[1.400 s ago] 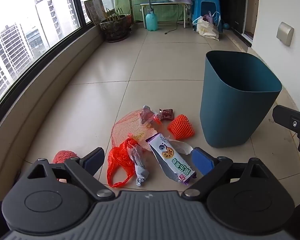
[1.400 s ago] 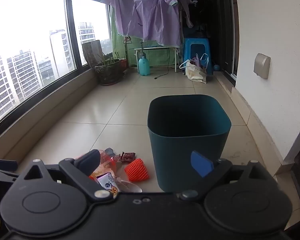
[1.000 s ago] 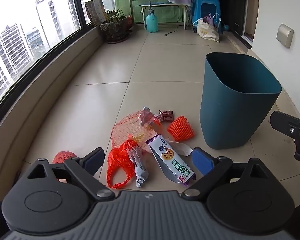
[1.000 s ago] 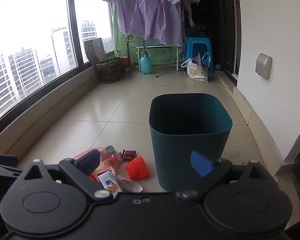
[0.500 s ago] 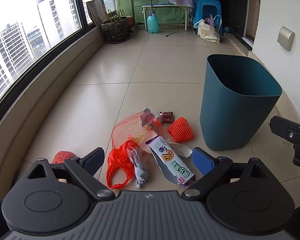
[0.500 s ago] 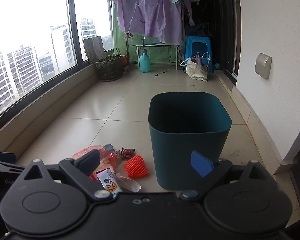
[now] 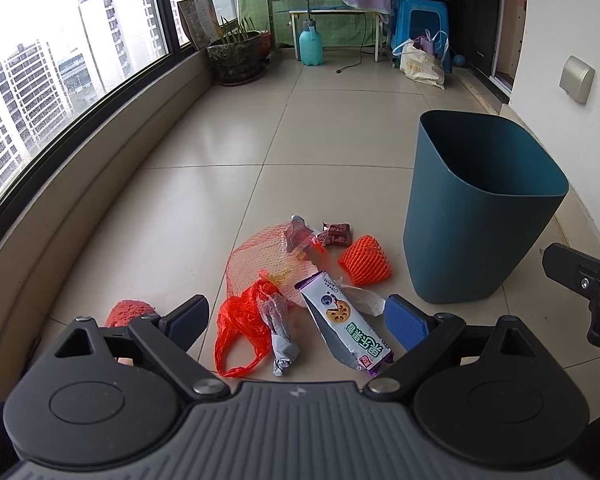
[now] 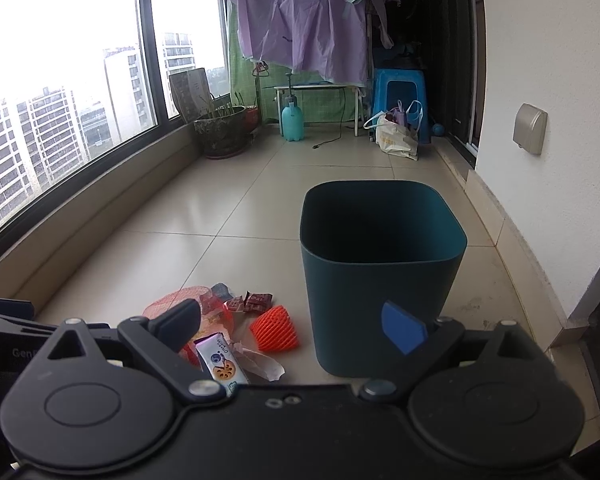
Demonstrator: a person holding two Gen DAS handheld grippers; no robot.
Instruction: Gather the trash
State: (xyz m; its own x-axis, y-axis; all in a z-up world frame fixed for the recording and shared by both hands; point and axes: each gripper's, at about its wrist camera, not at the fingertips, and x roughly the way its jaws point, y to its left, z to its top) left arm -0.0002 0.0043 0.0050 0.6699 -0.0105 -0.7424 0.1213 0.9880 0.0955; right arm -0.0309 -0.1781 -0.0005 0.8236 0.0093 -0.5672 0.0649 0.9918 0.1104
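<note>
A dark teal trash bin (image 7: 476,208) (image 8: 380,264) stands upright on the tiled floor. Left of it lies a heap of litter: an orange foam net (image 7: 365,261) (image 8: 275,330), a white-and-purple biscuit wrapper (image 7: 346,320) (image 8: 220,360), a red plastic bag (image 7: 240,320), a red mesh bag (image 7: 268,260), a crumpled grey paper (image 7: 280,336), a brown sweet wrapper (image 7: 336,234) and a red scrubber (image 7: 130,312). My left gripper (image 7: 296,318) hangs open above the heap, holding nothing. Facing the bin, my right gripper (image 8: 292,326) is open and empty.
A window wall with a low ledge (image 7: 80,184) runs along the left; a white wall (image 8: 548,184) closes the right. At the far end stand a plant pot (image 7: 236,58), a spray bottle (image 7: 310,46), a blue stool (image 7: 418,20) and a shopping bag (image 7: 420,64).
Both grippers have drifted only slightly; the views are almost the same. The litter and the bin have not moved, and both grippers stay open.
</note>
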